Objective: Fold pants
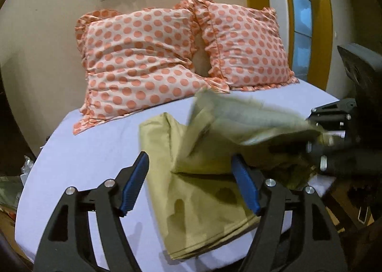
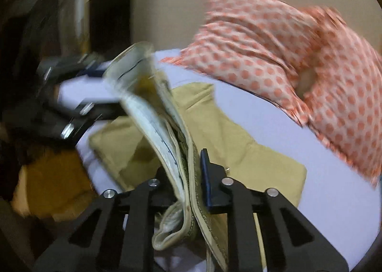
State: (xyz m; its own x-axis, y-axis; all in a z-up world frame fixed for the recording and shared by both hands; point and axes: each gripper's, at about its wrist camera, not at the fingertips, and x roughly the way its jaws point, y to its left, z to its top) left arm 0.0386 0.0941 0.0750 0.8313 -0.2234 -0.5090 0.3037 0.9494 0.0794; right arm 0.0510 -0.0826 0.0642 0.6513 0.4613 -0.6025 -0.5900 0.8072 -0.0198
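Right wrist view — right gripper (image 2: 191, 176) apparently clamps the blurred pants (image 2: 167, 128) waistband.

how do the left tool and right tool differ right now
The left tool is open, its blue pads spread apart with nothing between them; the right tool is shut on the pants, gripping the waistband end. The left hovers over the part of the pants lying flat on the bed sheet, while the right holds its part lifted off the sheet. Both are black with blue pads.
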